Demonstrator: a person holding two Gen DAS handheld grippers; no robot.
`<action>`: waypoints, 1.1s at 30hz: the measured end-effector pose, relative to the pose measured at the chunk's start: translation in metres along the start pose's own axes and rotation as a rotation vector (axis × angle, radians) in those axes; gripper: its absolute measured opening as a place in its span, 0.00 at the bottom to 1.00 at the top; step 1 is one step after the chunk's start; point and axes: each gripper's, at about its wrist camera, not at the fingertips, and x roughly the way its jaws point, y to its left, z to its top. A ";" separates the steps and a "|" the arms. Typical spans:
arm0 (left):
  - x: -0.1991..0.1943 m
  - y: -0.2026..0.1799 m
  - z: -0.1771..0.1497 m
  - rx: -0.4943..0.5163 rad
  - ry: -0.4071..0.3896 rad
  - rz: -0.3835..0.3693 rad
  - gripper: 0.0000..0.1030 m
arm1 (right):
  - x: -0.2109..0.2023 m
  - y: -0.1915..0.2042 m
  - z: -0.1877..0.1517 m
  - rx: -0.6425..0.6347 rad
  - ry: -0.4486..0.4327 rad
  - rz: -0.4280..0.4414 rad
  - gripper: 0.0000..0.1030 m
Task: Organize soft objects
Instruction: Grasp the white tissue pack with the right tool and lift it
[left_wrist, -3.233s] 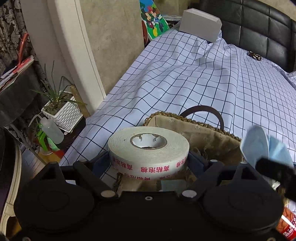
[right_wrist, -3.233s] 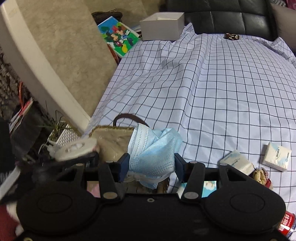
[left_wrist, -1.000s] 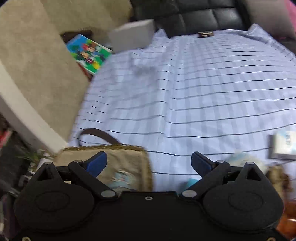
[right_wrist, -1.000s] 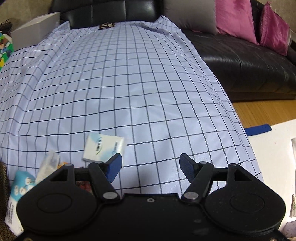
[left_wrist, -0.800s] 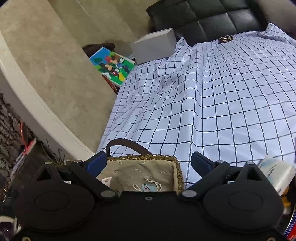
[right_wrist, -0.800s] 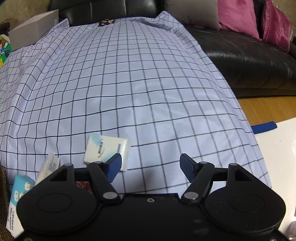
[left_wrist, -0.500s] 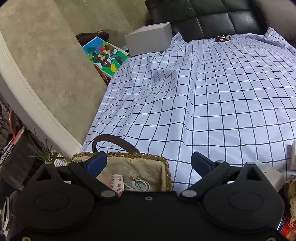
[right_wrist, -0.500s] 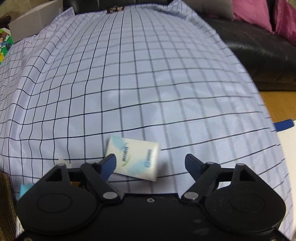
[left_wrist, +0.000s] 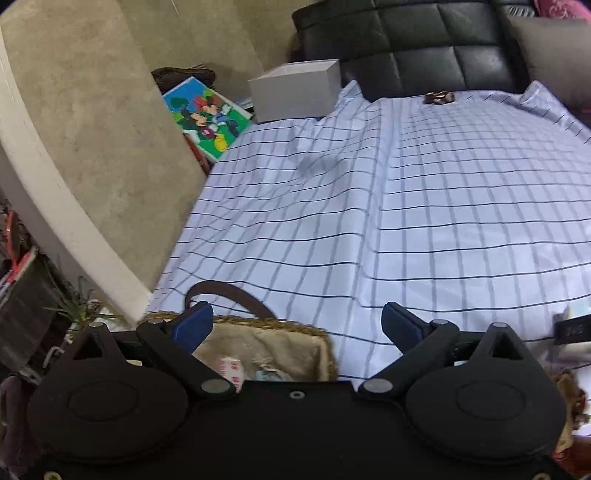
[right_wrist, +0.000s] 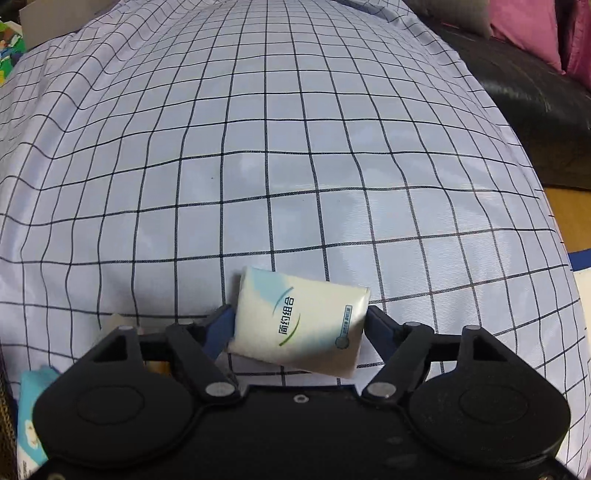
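Right gripper (right_wrist: 300, 325): jaws part-way apart, both blue pads against the short ends of a tissue pack (right_wrist: 301, 319), so it sits squarely between them. The pack is soft glossy white plastic, pillow-shaped, tilted, printed 简约组合 with a green-blue arc. It lies on the checked sheet (right_wrist: 258, 147), smooth fabric with a black grid.

Left gripper (left_wrist: 297, 325): jaws wide apart, nothing held, over the right edge of a woven basket (left_wrist: 317, 334) with beige cloth lining and a brown handle; red print inside is unreadable.
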 end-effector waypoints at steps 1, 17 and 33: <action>0.000 -0.001 0.000 -0.004 0.001 -0.020 0.93 | -0.001 -0.001 -0.001 -0.002 0.003 -0.005 0.72; 0.006 -0.069 -0.013 0.171 0.116 -0.252 0.93 | -0.063 -0.079 -0.024 0.123 0.008 -0.076 0.72; 0.032 -0.098 -0.034 0.343 0.242 -0.089 0.87 | -0.119 -0.089 -0.049 0.139 -0.059 -0.007 0.72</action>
